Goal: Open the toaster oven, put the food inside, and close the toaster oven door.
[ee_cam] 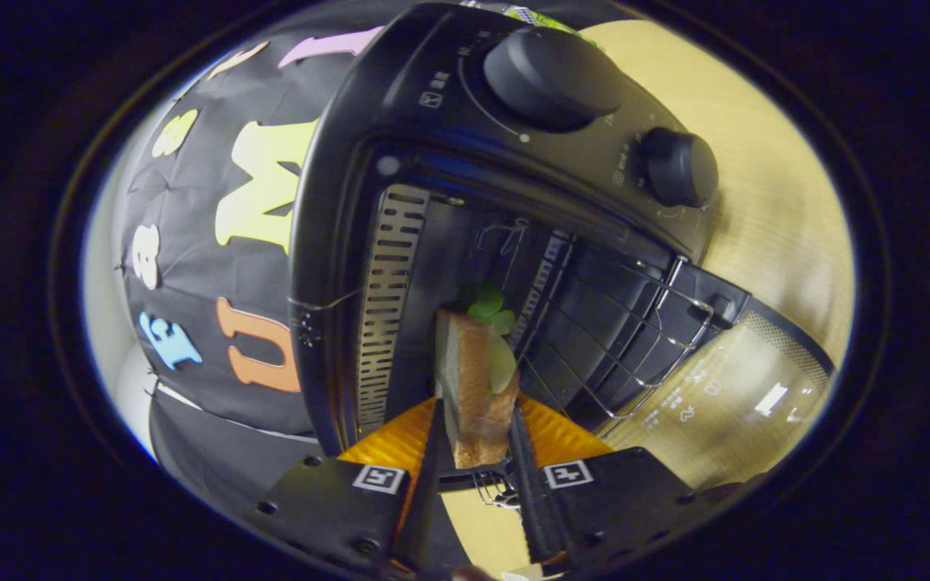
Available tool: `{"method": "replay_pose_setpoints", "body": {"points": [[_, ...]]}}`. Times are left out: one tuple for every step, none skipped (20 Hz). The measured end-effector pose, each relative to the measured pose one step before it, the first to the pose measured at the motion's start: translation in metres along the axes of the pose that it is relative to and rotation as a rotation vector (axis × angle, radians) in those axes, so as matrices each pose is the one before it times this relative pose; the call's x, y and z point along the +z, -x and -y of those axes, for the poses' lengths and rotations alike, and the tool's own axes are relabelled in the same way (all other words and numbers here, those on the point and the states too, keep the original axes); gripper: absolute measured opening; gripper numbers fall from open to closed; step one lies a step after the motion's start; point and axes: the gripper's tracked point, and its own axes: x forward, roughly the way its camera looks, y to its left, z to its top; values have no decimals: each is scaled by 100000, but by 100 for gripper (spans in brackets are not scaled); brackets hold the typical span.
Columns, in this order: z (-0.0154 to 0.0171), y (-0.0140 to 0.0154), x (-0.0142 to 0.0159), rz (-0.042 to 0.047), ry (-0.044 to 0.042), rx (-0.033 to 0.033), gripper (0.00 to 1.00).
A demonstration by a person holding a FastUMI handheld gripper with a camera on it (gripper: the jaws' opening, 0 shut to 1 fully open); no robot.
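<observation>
Gripping sandwich (475, 387), claw (475, 428), open toaster oven (400, 161), wooden table (764, 186)

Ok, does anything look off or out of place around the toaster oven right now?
Nothing stands out. The tongs are shut on the sandwich, at the mouth of the toaster oven; its door is down and the wire rack looks seated.

Pretty dim shot overall. The toaster oven (465, 242) cavity is dark, with only its perforated side panel catching light. The glass door (723, 387) has a bright white glare patch and hazy reflections. Heavy fisheye bending everywhere, the desk (772, 186) looks washed-out yellow, and the knobs (550, 77) up close are a bit soft.
</observation>
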Motion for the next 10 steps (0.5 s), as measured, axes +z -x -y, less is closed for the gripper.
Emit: {"method": "replay_pose_setpoints", "body": {"points": [[-145, 15, -160, -653, 2511, -1610, 63], [191, 271, -290, -334, 3811, -2789, 76], [96, 321, -161, -560, 4189, -2443, 77], [37, 284, -392, -1279, 4121, -2501, 81], [108, 364, -360, -1153, 3088, -2067, 83], [-56, 559, -407, -1153, 1621, -1468, 86], [-246, 473, -467, -1177, 736, -332, 86], [-278, 632, -434, -930, 850, -365, 86], [-88, 691, -359, -811, 2128, -1035, 86], [-307, 971, -365, -845, 2644, -462, 87]]}}
